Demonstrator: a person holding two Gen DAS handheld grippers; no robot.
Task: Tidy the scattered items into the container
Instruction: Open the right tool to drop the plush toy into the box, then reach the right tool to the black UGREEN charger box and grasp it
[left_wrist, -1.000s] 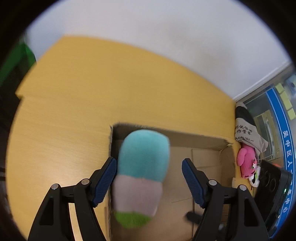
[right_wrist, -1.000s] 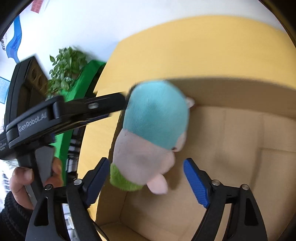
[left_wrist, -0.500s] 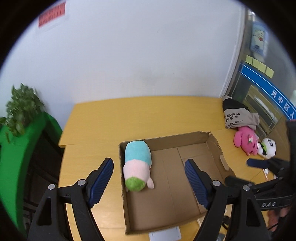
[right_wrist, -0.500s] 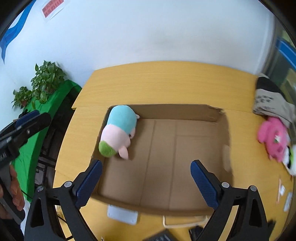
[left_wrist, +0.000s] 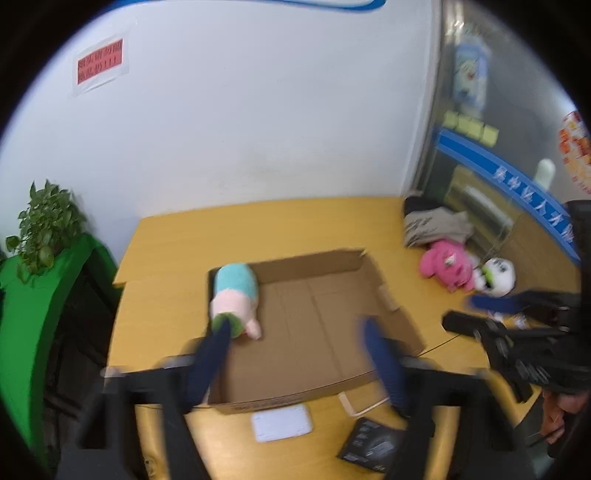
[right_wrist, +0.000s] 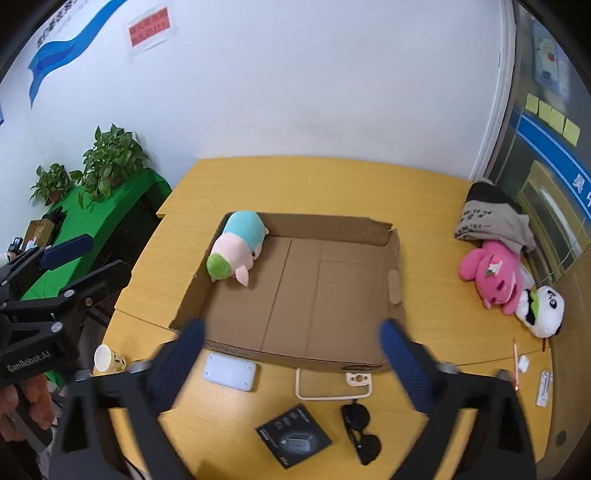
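Right wrist view: cardboard box (right_wrist: 376, 230) holds one plush toy (right_wrist: 238, 245); both tongs closing, empty.

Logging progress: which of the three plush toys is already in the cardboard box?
The blue-pink-green plush, lying in the cardboard box's far left corner. The pink plush and panda plush lie on the table.

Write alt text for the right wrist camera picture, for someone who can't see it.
An open brown cardboard box sits on a yellow wooden table, holding one turquoise, pink and green plush toy in its far left corner. The right claw, nothing between its closing blue pads, hangs above the box's near edge.
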